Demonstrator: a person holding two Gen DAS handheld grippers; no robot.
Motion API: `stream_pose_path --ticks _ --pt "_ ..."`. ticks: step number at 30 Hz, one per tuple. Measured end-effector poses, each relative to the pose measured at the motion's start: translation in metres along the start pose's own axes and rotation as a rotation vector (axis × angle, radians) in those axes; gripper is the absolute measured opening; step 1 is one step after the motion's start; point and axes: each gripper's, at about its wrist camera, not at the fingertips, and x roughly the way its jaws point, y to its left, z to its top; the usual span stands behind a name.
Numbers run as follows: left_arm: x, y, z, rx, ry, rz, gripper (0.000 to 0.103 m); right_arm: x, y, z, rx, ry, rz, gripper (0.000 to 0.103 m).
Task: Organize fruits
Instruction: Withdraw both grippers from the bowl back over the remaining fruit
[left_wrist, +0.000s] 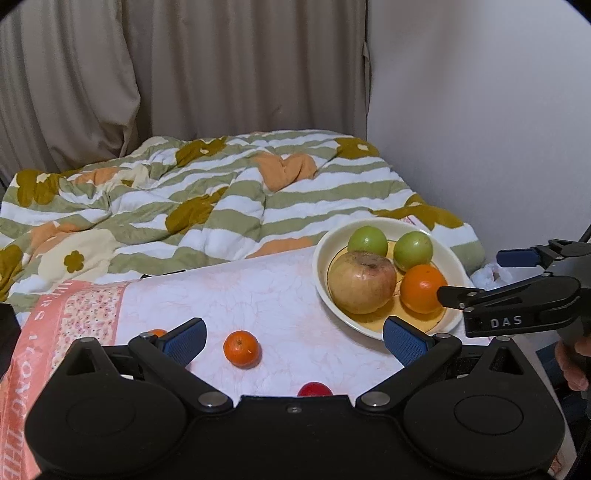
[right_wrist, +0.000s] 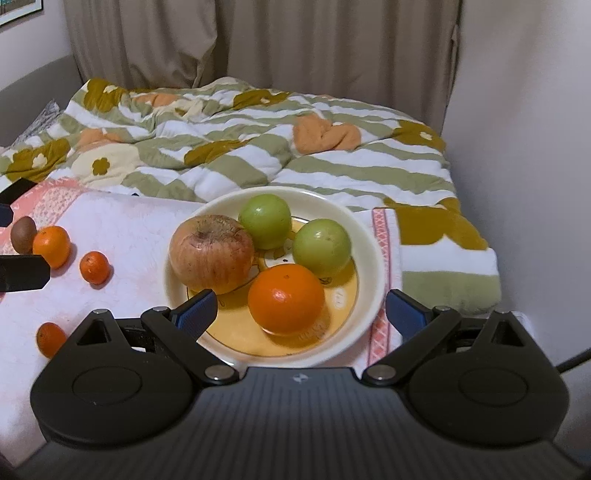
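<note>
In the left wrist view, a red fruit at bottom centre is mostly hidden behind the gripper body. A small orange at lower left barely peeks past a blue finger pad. A hand is cut off at the right edge. In the right wrist view, a framed picture is cropped at upper left.
</note>
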Motion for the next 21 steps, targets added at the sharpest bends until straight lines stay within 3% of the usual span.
stream_pose_path --ticks 12,21 --pt "-0.070 -0.004 -0.017 -0.044 -0.101 0.069 0.103 -0.079 0.006 -0.001 0.013 -0.042 0.023 0.103" --pt "-0.114 0.031 -0.042 -0.096 -0.114 0.178 0.103 -0.114 0.033 -0.002 0.017 -0.046 0.072 0.103"
